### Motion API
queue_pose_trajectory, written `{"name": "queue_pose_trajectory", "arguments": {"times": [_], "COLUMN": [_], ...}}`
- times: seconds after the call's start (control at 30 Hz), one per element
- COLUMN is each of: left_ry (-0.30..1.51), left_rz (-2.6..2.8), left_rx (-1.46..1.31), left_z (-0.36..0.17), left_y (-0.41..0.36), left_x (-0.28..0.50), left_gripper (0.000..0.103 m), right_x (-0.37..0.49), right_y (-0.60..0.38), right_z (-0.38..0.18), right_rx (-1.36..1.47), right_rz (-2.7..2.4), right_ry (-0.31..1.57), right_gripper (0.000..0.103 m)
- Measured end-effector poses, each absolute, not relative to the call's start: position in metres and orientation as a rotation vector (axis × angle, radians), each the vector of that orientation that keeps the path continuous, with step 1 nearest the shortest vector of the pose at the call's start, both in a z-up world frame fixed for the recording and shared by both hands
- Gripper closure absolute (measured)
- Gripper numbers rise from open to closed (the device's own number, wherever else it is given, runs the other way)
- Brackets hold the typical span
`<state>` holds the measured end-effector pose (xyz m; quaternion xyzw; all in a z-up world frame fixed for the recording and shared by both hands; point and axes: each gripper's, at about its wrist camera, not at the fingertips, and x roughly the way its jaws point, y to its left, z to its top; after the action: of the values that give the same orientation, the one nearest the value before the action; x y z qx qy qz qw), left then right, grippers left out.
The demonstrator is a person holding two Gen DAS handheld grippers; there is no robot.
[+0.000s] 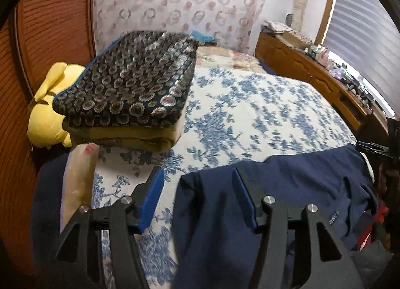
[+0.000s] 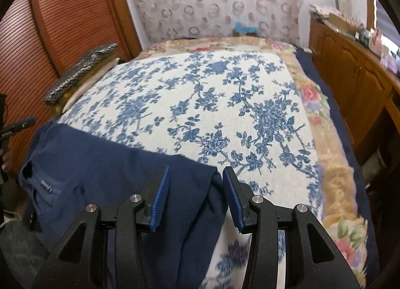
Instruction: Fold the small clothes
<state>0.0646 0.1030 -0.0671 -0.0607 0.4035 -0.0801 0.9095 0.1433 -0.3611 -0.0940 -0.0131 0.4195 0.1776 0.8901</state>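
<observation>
- The left tongs [image 1: 197, 184] and right tongs [image 2: 195, 181] stand half open, released, over the dark navy cloth garment's [image 1: 287, 189] edges.
- The garment lies on the blue-flowered white bedspread [image 2: 200, 104], near the wooden cabinet [image 2: 350, 69].

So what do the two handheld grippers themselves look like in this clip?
Both look alike. The left gripper and right gripper each have two black fingers with triangular cut-outs and round silver pivot pins. Each finger ends in a flat rectangular pad of ribbed bright blue material. No cables or sleeves are visible on either, and I can read no markings.
</observation>
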Motion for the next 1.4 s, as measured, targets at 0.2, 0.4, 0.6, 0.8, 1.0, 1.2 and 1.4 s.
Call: {"name": "queue_pose_trajectory", "arguments": {"times": [0.2, 0.4, 0.6, 0.8, 1.0, 1.2, 1.4], "left_ry": [0.904, 0.942, 0.927, 0.903, 0.762, 0.811, 0.881], "left_rz": [-0.197, -0.170, -0.171, -0.200, -0.163, -0.154, -0.147], "left_rx": [-0.167, -0.163, -0.165, -0.190, -0.210, -0.158, -0.152], "left_z": [-0.089, -0.108, -0.109, -0.106, -0.077, -0.088, -0.107], "left_y": [0.100, 0.100, 0.101, 0.100, 0.106, 0.097, 0.094], "left_x": [0.075, 0.075, 0.075, 0.076, 0.046, 0.061, 0.071], "left_gripper": [0.053, 0.053, 0.053, 0.092, 0.093, 0.088, 0.080], "right_x": [0.153, 0.143, 0.120, 0.128, 0.128, 0.129, 0.135], "right_y": [-0.353, -0.356, -0.370, -0.368, -0.366, -0.364, -0.372], "right_z": [-0.104, -0.099, -0.077, -0.090, -0.095, -0.094, -0.097], "right_rx": [-0.030, 0.017, 0.044, 0.038, 0.006, -0.009, 0.003], "right_rz": [0.361, 0.413, 0.321, 0.322, 0.320, 0.316, 0.305], "right_ry": [0.898, 0.835, 0.719, 0.758, 0.767, 0.763, 0.789], "right_gripper": [0.059, 0.102, 0.102, 0.102, 0.102, 0.102, 0.070]}}
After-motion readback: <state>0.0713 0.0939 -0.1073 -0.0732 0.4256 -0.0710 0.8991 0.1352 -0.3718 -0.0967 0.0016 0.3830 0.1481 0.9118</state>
